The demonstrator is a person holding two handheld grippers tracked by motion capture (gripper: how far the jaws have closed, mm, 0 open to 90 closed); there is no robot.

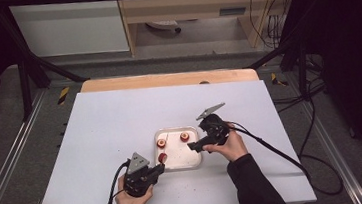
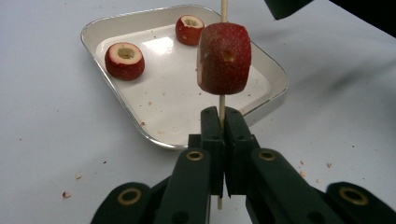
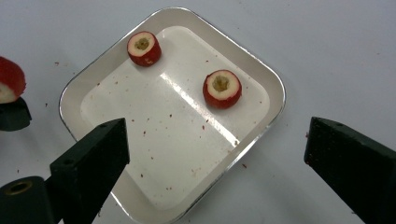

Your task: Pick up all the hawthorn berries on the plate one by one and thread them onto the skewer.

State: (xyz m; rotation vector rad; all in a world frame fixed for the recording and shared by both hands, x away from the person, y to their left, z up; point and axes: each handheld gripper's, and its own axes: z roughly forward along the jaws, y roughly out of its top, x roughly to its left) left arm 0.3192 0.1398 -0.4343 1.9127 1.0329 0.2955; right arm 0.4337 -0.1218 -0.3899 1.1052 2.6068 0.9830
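The left hand-held gripper (image 2: 223, 122) is pressed together on a thin stick (image 2: 222, 108). It holds the stick up straight, so the stick stays steady. One red fruit (image 2: 224, 59) sits on the stick, above the jaws. It has a hole through its middle, and the stick goes through that hole.

The tray (image 3: 273, 88) lies on the white bench (image 1: 107, 134), between the two hands. Two more fruits wait in it, one fruit (image 3: 144, 48) near the far rim and the other fruit (image 3: 222, 88) more in the middle. They are apart from each other. Each has its core cut out, so a stick can slide through.

The right hand-held gripper (image 3: 217, 149) hangs over the tray with its jaws spread wide and nothing between them. It looks down at the two fruits, most likely to pick one up next. The open jaws leave room for a round fruit. Small red crumbs lie in the tray and on the bench.
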